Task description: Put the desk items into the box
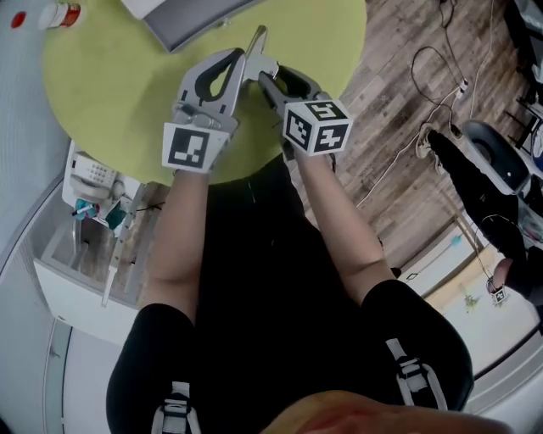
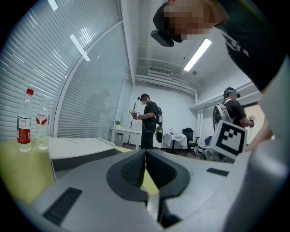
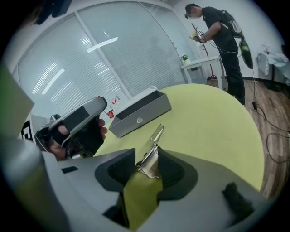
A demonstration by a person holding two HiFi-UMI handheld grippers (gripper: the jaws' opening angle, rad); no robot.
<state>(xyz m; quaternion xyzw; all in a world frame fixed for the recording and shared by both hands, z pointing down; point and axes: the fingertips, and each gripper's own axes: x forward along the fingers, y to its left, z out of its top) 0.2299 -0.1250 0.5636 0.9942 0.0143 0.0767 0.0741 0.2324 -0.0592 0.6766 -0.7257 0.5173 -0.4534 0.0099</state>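
Observation:
A silver metal clip (image 3: 156,136) stands between the wide-open jaws of my right gripper (image 3: 146,157). It leans on the right pad, and the left pad is clear of it. In the head view the clip (image 1: 256,41) pokes out beyond the right gripper (image 1: 270,72) over the yellow-green round table (image 1: 110,93). My left gripper (image 1: 240,58) sits close beside it on the left. The left gripper (image 2: 145,156) is shut, its pads meeting with nothing between them. An open grey box (image 3: 140,113) lies on the table beyond both grippers, and in the head view the grey box (image 1: 191,21) sits at the top edge.
Two water bottles (image 2: 24,120) stand at the table's far left. A white shelf unit with a desk phone (image 1: 89,174) sits left of the person's legs. Cables (image 1: 424,136) trail over the wooden floor at right. Other people (image 2: 147,120) stand in the background.

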